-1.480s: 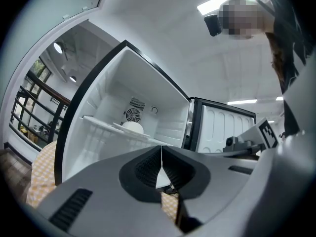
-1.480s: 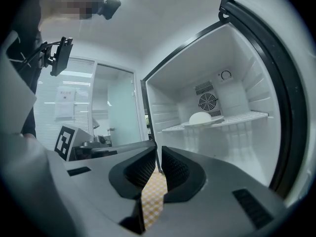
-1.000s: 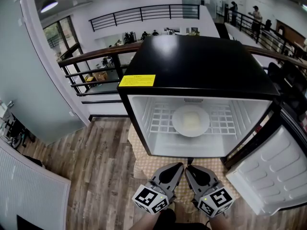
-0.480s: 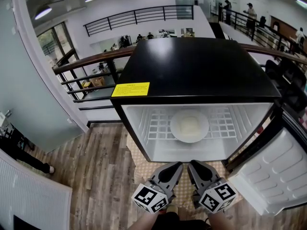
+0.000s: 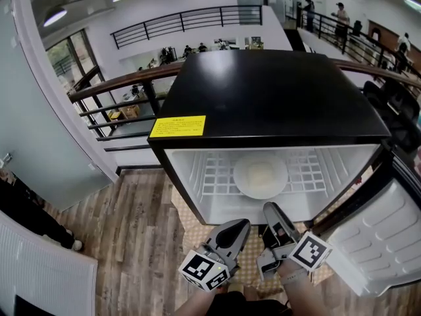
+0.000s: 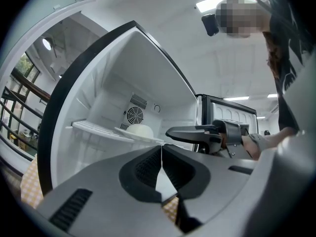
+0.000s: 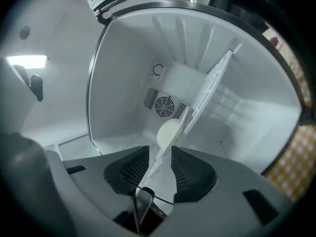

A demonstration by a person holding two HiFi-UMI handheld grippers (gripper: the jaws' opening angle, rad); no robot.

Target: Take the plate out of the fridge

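Head view: the plate [image 5: 261, 174] sits on the wire shelf [image 5: 217, 176] inside the open fridge [image 5: 276, 97], about mid-width, with a pale mound [image 5: 262, 172] on it. Nothing touches it yet. The door [image 5: 381, 236] hangs wide at my right, so the way in is free.

What has changed in the last second: my right claw [image 5: 272, 209] has gone forward and rolled over, so its marker cube now sits out to the right and its tip is near the fridge's front lip, just below the plate. In the right gripper view the shelf [image 7: 207, 90] runs on a slant, which confirms the roll. The jaws stand slightly apart with nothing between them, and the plate [image 7: 168, 132] lines up beyond the gap.

My left claw [image 5: 237, 228] has hardly moved. It hangs over the checked mat [image 5: 197, 226], short of the fridge, and in the left gripper view its jaws meet at the tip, with nothing held. That view also shows the plate [image 6: 140, 132] on the shelf and the right claw [image 6: 170, 132] reaching ahead.

I read this as the reach beginning, with the right side leading. The grasp itself is not yet made. The gap looks narrow for the rim, so I expect to widen it first.
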